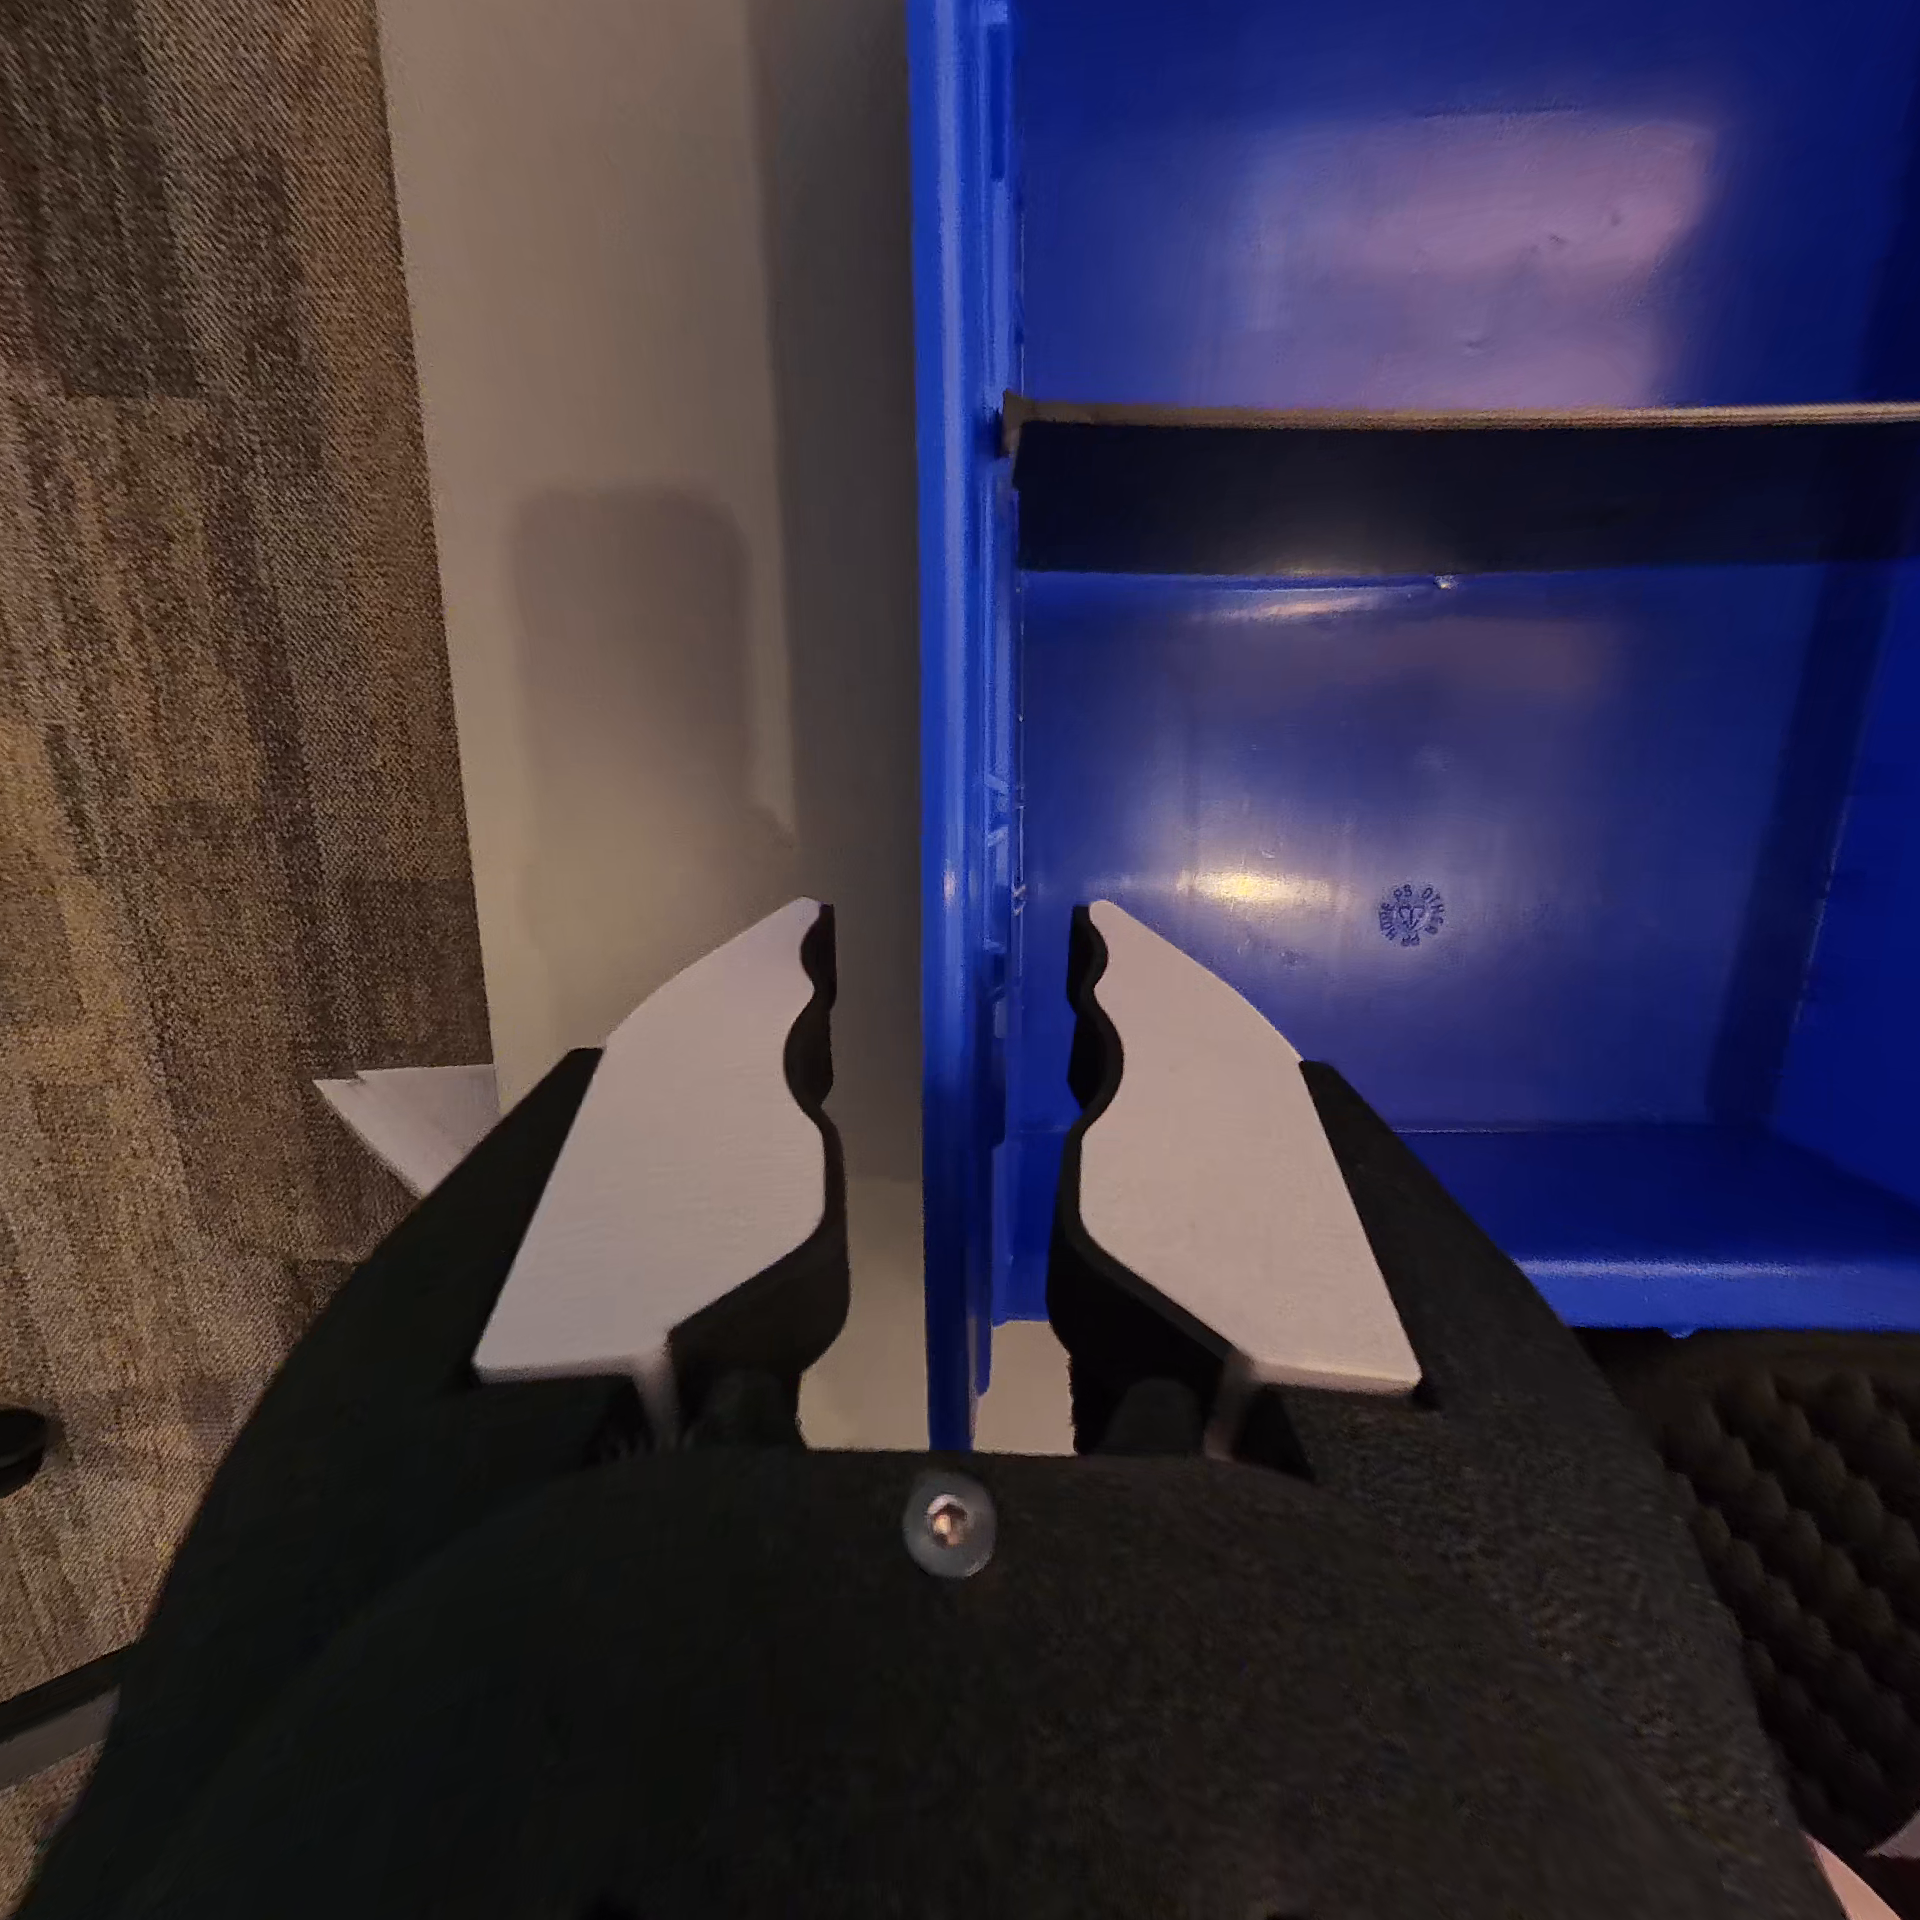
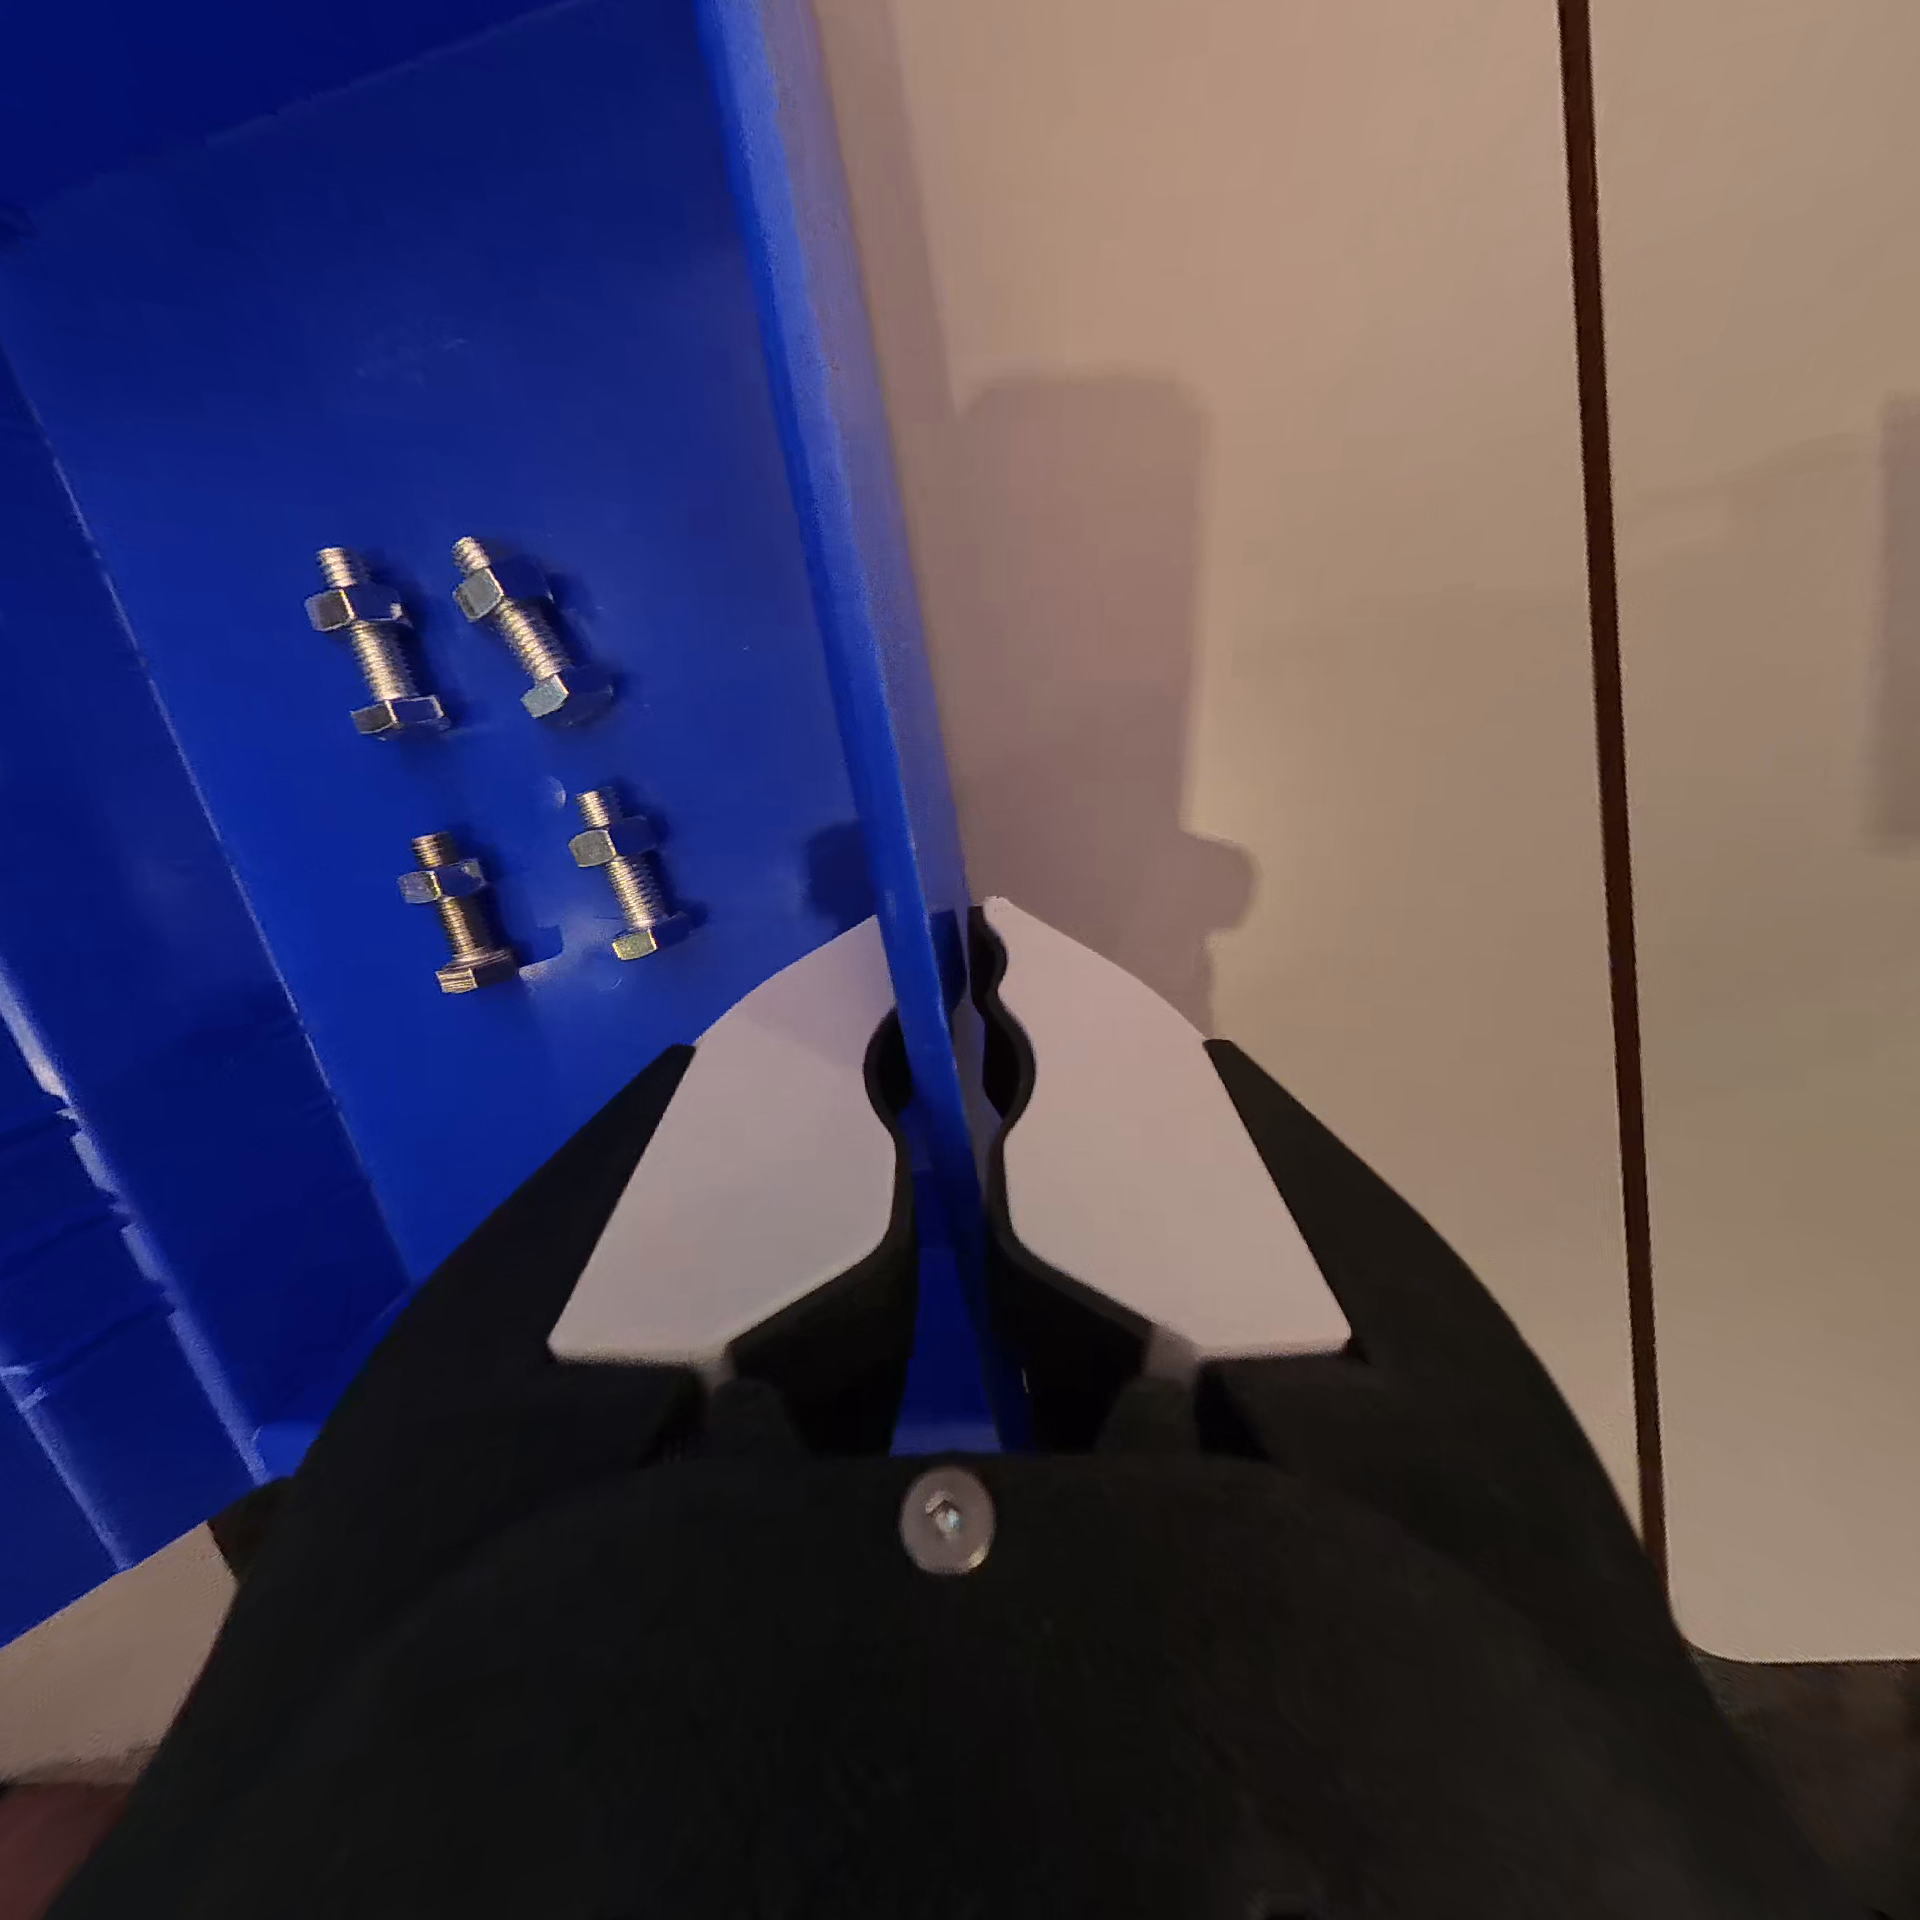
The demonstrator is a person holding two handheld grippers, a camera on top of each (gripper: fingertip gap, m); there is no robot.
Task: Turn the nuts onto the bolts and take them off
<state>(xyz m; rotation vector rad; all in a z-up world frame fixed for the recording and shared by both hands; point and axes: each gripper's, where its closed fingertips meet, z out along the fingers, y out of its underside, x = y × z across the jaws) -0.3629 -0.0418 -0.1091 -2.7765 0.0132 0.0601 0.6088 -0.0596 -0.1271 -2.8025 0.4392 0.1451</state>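
Note:
A blue plastic bin (image 1: 1455, 779) stands on a white table. In the left wrist view its near compartments are empty, and a black divider (image 1: 1455, 418) crosses it. My left gripper (image 1: 951, 920) is open, with its jaws astride the bin's left wall (image 1: 951, 623) and a gap on each side. In the right wrist view several steel bolts with nuts threaded on them lie on the bin floor, among them one (image 2: 379, 644) at the far left and one (image 2: 623, 873) nearest my fingers. My right gripper (image 2: 930, 935) is shut on the bin's right wall (image 2: 821, 520).
Brown carpet (image 1: 208, 623) lies past the white table's (image 1: 623, 416) left edge. Black egg-crate foam (image 1: 1787, 1507) sits in front of the bin. A dark seam (image 2: 1600, 727) runs through the table surface to the right of the bin. The tips of one gripper are about 95 cm away from the tips of the other.

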